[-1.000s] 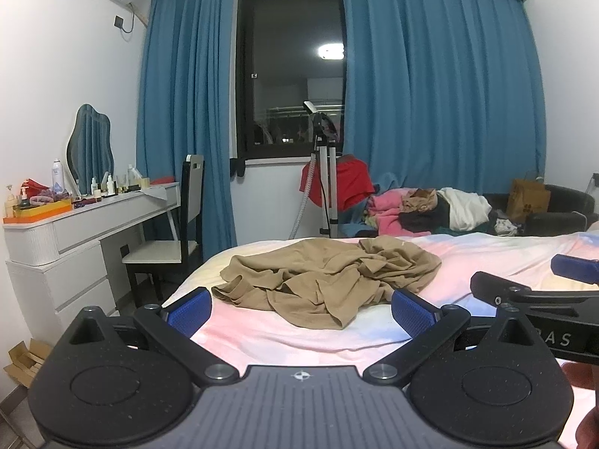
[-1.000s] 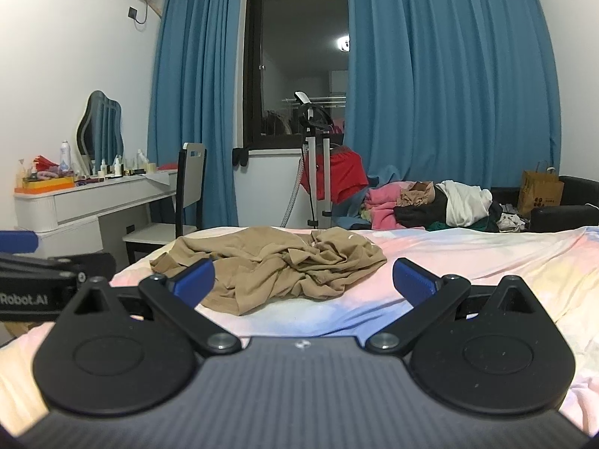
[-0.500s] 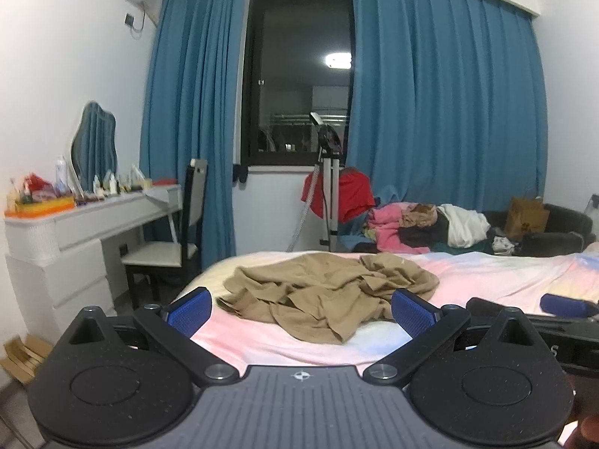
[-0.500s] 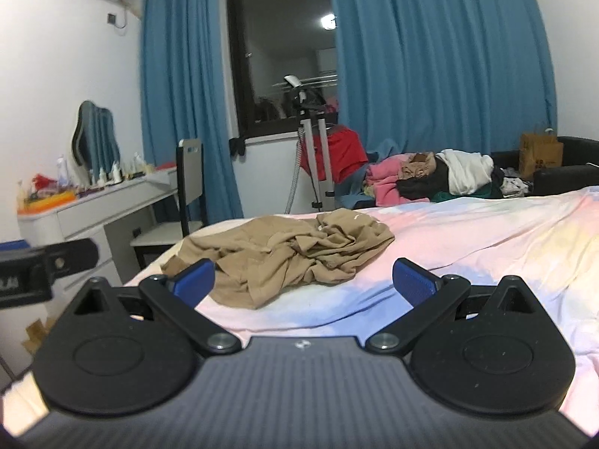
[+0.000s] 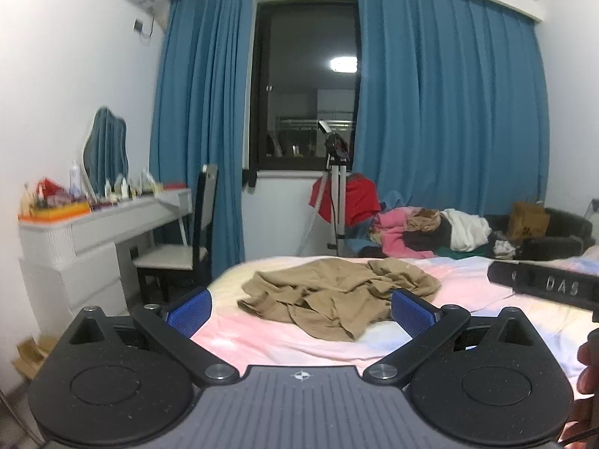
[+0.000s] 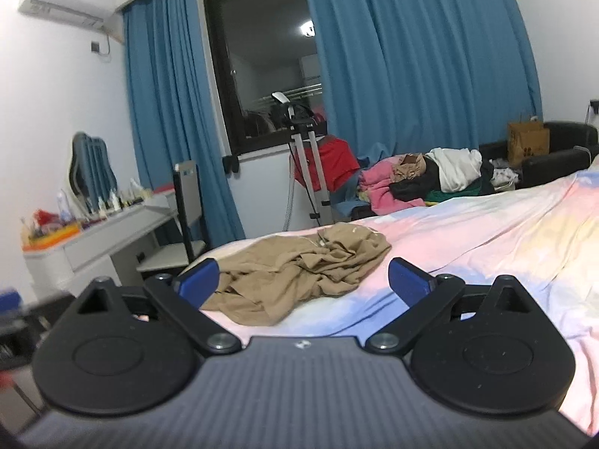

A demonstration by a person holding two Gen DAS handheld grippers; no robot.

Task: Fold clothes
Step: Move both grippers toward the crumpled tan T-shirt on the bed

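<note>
Blurred dresser bottles, unreadable.

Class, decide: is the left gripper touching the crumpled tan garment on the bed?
Apart. In the left wrist view the left gripper has its jaws wide open, and bare pink bedsheet shows between its fingertips and the crumpled tan garment.

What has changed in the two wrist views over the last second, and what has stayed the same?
Both views shifted. The right gripper rolled, so the bed now slants, and its view of the tan garment swung. The left gripper tilted so the garment sits lower in frame. Nothing was gripped or released. Both grippers stay open and short of the garment, which stays crumpled in the same spot.
</note>
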